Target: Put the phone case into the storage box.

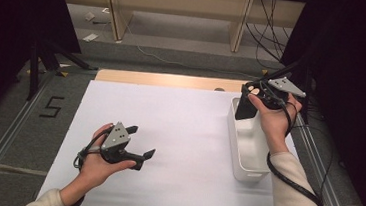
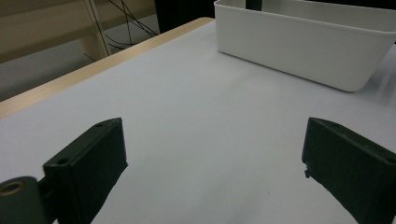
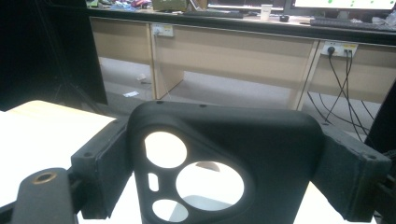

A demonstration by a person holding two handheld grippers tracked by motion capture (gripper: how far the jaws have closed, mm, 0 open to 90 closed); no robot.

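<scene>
The right claw (image 1: 250, 95) was clamped across the width of a black phone case (image 3: 219, 163), one jaw against each long edge, camera cut-outs facing its lens. In the high view it held the case upright at the far end of the white bin (image 1: 260, 176), which stood along the right side of the desk (image 1: 168, 132); whether the lower end touched the bin's floor could not be told. The step looked like carrying the case at the bin, either setting it in or lifting it out. The next move would need a steady, straight path clear of the rim. The left claw (image 1: 142, 142) hung wide open and empty over bare desk, well apart from the bin.
</scene>
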